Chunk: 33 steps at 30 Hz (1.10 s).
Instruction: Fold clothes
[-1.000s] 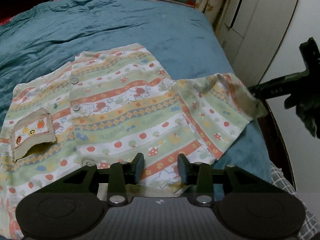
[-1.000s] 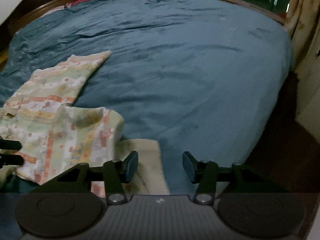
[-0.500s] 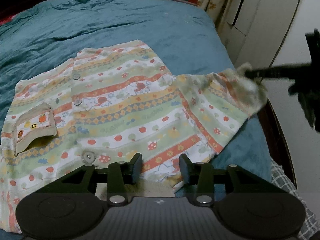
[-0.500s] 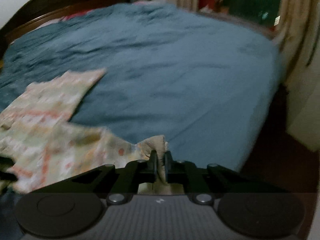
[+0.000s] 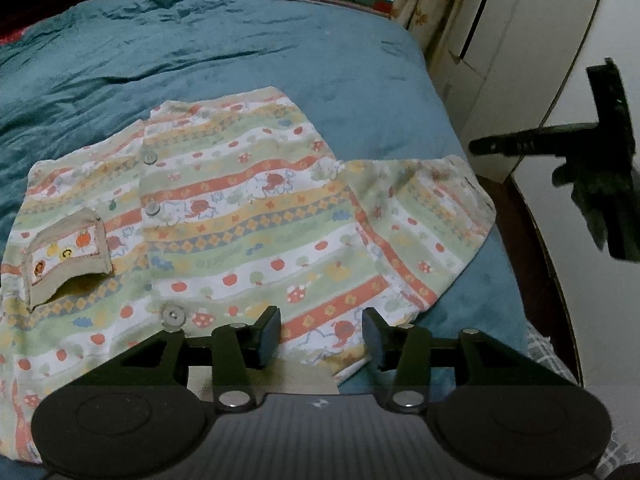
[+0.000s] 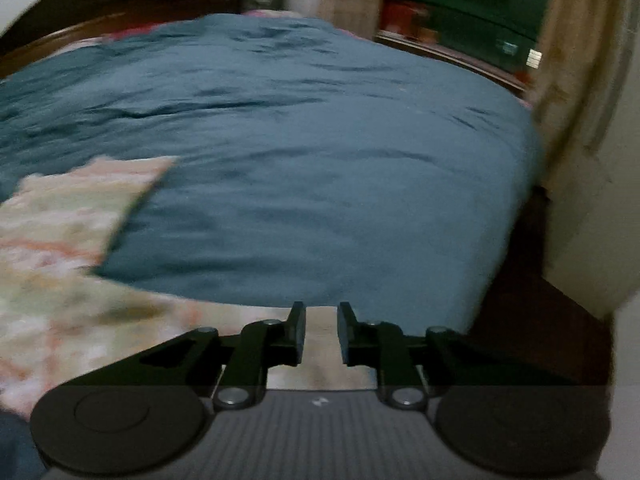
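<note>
A striped shirt [image 5: 248, 232] lay spread on the bed [image 5: 240, 48], its sleeve at the bed's edge; both grippers' fingers [image 5: 269, 334] stood parted, holding nothing, so the loose sleeve could slide off.

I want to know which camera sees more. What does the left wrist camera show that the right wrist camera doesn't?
Only the left wrist view shows the shirt's pocket, its buttons and the right gripper off to the side. Only the right wrist view shows the dark wooden headboard. Both show the striped shirt lying on the blue blanket, and each shows its own fingers apart.
</note>
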Each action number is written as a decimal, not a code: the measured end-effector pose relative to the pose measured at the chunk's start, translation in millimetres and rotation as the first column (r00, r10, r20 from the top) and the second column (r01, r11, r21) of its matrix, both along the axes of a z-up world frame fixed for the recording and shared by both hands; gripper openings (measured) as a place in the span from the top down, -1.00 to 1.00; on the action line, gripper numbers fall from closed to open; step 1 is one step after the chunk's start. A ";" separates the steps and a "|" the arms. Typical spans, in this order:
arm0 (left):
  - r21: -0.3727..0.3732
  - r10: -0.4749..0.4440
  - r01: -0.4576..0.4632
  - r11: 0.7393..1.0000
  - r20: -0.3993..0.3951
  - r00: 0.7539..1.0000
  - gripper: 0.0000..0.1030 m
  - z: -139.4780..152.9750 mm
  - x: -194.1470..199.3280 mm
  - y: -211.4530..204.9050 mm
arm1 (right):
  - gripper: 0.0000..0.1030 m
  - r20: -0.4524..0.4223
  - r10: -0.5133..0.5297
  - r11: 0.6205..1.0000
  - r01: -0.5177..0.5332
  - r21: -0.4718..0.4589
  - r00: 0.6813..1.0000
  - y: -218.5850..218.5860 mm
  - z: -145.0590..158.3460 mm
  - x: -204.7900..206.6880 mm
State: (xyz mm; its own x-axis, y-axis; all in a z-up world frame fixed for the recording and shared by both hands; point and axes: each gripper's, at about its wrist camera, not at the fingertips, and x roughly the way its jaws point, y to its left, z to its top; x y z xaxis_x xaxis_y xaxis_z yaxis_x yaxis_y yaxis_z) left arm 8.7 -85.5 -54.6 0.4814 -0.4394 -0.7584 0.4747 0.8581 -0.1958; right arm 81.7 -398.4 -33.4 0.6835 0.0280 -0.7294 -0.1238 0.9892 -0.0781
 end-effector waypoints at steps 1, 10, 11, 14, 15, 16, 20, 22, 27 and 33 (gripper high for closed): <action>-0.002 0.004 -0.004 1.000 -0.001 1.000 0.04 0.3 0.1 0.5 | 0.66 -0.009 0.031 0.999 -0.031 0.021 0.999 7.4 -0.9 -1.0; -0.040 0.057 -0.057 0.998 -0.018 0.998 0.02 6.3 -5.3 29.1 | 0.65 -0.101 0.052 0.998 -0.047 0.051 0.994 32.4 -30.8 21.0; -0.050 0.074 -0.074 0.996 -0.009 0.997 0.02 9.8 -6.1 36.2 | 0.65 -0.093 0.063 0.997 -0.059 0.049 0.994 34.3 -26.1 18.9; -0.051 0.145 -0.144 0.988 0.017 0.989 0.02 16.1 -4.8 58.3 | 0.64 -0.069 0.097 0.995 -0.095 0.041 0.993 40.0 -12.0 12.8; -0.050 0.170 -0.168 0.984 0.025 0.985 0.02 18.0 -4.1 65.8 | 0.64 -0.062 0.113 0.993 -0.111 0.040 0.992 43.1 -7.5 10.4; -0.047 0.196 -0.194 0.980 0.026 0.980 0.02 18.0 -2.9 73.0 | 0.60 -0.057 0.139 0.990 -0.137 0.043 0.989 49.5 -3.4 8.0; -0.015 0.271 -0.271 0.962 0.007 0.963 0.05 10.2 1.6 95.3 | 0.42 -0.039 0.254 0.966 -0.251 0.067 0.967 81.8 8.3 1.7; 0.000 0.271 -0.271 0.962 -0.007 0.962 0.05 4.1 -0.6 99.8 | 0.42 -0.039 0.310 0.949 -0.306 0.082 0.950 101.2 9.4 -1.2; 0.005 0.260 -0.260 0.965 -0.040 0.965 0.05 -8.6 -14.7 99.7 | 0.38 -0.073 0.460 0.885 -0.449 0.125 0.885 157.0 -0.9 -10.8; -0.016 0.260 -0.261 0.965 -0.039 0.965 0.05 -4.6 -25.0 103.1 | 0.38 -0.124 0.560 0.827 -0.546 0.130 0.819 199.9 -15.9 -26.4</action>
